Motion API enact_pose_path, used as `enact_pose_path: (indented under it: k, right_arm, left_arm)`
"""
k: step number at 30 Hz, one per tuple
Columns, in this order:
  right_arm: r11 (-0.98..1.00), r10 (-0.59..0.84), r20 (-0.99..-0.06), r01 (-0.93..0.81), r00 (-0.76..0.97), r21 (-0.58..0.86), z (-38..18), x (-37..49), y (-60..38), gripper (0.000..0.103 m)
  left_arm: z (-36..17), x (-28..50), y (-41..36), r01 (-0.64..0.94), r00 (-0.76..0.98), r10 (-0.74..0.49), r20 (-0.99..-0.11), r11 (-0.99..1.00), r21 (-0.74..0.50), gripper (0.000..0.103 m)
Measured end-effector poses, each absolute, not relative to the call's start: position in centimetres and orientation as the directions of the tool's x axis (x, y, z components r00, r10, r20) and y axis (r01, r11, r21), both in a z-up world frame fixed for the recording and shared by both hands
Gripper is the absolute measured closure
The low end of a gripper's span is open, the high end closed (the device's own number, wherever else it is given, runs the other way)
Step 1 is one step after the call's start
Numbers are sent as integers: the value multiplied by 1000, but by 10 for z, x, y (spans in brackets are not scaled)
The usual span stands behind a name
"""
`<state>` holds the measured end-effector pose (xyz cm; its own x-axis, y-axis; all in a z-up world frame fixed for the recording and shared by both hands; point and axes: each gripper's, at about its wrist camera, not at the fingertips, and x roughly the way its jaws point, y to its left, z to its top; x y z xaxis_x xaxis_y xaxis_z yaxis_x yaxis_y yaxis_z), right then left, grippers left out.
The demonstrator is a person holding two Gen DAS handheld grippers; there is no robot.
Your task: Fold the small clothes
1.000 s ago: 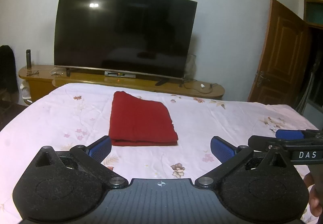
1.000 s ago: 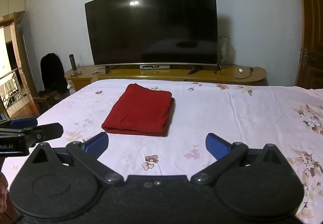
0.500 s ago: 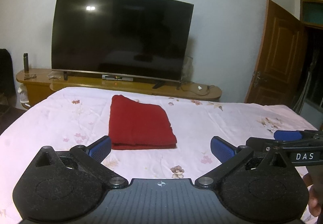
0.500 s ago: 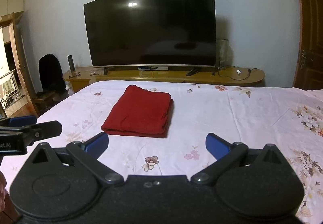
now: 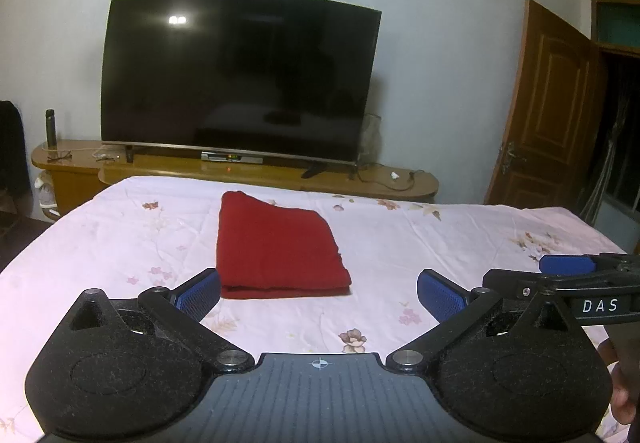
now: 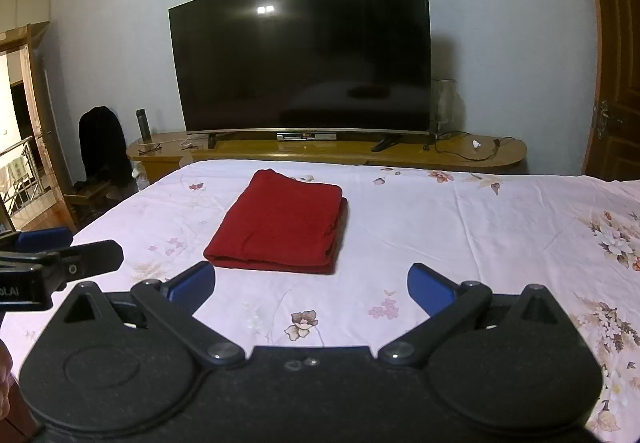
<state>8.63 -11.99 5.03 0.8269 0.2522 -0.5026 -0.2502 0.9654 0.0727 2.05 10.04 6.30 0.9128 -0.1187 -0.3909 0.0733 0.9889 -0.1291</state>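
A red garment (image 5: pixel 276 247) lies folded into a neat rectangle on the pink floral bed sheet (image 5: pixel 420 243); it also shows in the right wrist view (image 6: pixel 280 227). My left gripper (image 5: pixel 318 293) is open and empty, held back from the garment's near edge. My right gripper (image 6: pixel 312 287) is open and empty, also short of the garment. The right gripper shows at the right edge of the left wrist view (image 5: pixel 568 275). The left gripper shows at the left edge of the right wrist view (image 6: pixel 60 259).
A large dark television (image 5: pixel 236 83) stands on a long wooden cabinet (image 5: pixel 260 175) beyond the bed. A wooden door (image 5: pixel 548 111) stands open at the right. A dark chair (image 6: pixel 102 143) and a bottle (image 6: pixel 142 125) are at the left.
Both grippers have drawn back and tilted up a little; the red garment sits slightly farther away and lower in view. The garment itself has not moved.
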Motion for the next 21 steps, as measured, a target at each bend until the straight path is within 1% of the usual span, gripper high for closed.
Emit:
enact_pose_path:
  k: [11,16,19,21]
  right_arm:
    - [965,255,-502,-254,827,70,52,87,-120,1]
    - [964,254,-505,-256,825,66,53,89,-120,1]
    - [964,255,-505,-258,825,65,53,89,-120,1]
    - [963,257,-504,-261,825,65,53,89,-120,1]
  left_arm:
    - [62,19,103,76,914,-122,-386,988,-131,0]
    - [60,15,106,76,929,-121,-350,987,-138,0]
    - [61,13,107,70,933,-113,-342,988,-136,0]
    - [61,15,108,71,929,-118,-351,987,-144,0]
